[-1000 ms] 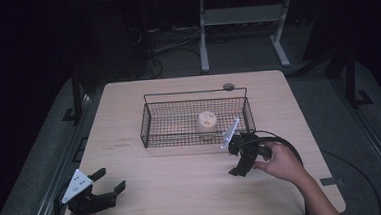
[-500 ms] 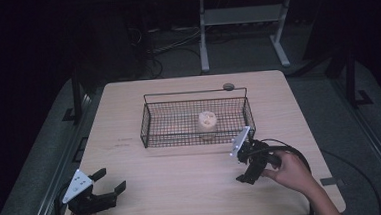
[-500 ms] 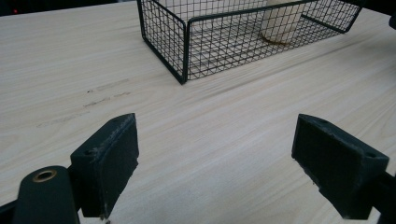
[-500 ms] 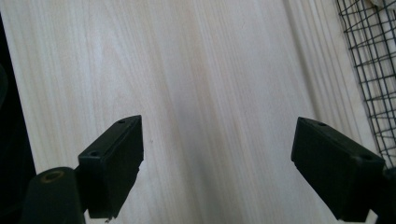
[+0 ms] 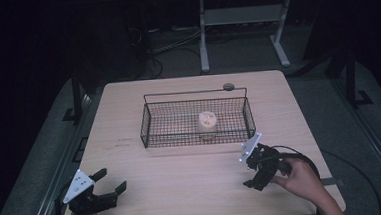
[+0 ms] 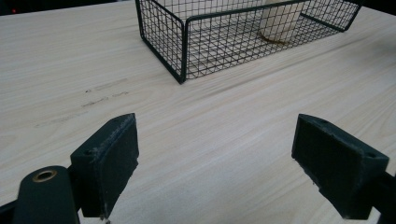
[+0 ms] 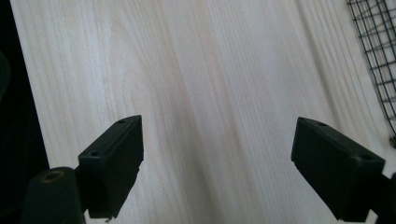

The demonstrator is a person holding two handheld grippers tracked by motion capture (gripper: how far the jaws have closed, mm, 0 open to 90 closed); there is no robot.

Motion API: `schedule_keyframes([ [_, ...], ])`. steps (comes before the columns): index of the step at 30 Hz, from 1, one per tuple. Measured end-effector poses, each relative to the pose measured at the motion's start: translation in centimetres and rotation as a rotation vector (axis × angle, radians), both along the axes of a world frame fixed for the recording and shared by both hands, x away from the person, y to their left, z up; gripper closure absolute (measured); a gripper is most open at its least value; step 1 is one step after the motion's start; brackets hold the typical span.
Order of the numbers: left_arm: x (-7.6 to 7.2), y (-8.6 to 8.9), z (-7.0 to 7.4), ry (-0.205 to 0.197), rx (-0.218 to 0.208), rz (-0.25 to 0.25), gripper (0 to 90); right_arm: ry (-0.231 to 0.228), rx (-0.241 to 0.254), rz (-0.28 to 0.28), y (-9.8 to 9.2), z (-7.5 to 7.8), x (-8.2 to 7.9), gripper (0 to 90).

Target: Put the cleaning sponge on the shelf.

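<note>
Pale wood-grain table (image 5: 193,187) under both claws. Left gripper (image 6: 219,154) low at the near left corner, jaws wide apart and empty, aimed at the black wire basket (image 6: 187,46) ahead and a little right. Inside it, toward the far right, an upright cream cylinder-like object (image 5: 207,125). Right gripper (image 5: 260,171) likewise spread and empty, just off the basket's near corner (image 7: 378,56), probably parked clear.
</note>
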State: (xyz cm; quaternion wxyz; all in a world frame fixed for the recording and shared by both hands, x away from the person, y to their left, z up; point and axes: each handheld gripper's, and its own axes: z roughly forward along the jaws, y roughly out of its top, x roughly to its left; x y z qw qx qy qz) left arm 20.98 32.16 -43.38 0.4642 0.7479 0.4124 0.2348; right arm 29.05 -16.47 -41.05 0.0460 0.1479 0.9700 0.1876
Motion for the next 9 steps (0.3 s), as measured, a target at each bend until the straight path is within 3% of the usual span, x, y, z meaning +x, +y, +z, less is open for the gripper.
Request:
schedule_keyframes([
  [9,0.0,-0.4,0.0,-0.001,0.003,-0.009,13.9,-0.013,0.031,-0.031,-1.3,-0.7,-1.5,16.2],
])
